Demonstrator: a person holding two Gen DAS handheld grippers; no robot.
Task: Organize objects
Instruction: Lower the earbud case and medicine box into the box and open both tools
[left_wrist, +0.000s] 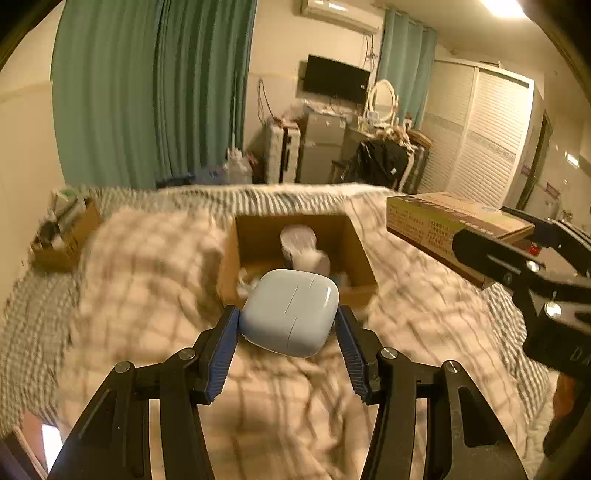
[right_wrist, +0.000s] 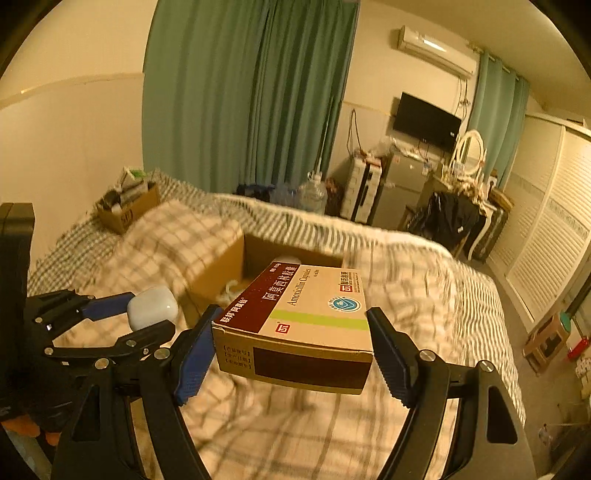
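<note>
Black-framed left tool (left_wrist: 288, 317) and right tool (right_wrist: 291, 325), blue ribbed pads, silver screws

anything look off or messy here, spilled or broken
Nothing looks spilled or broken. The left gripper grips a pale blue rounded plastic case; the right gripper grips a tan amoxicillin carton. Both are above the rumpled plaid quilt, near the open cardboard box.

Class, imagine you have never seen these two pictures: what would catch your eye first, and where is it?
First, the medicine box labelled Amoxicillin Capsules, clamped in the right gripper above the checked bedspread. Next, the pale blue case gripped by the left gripper, just short of the open cardboard box on the bed, which already holds a white item.
</note>
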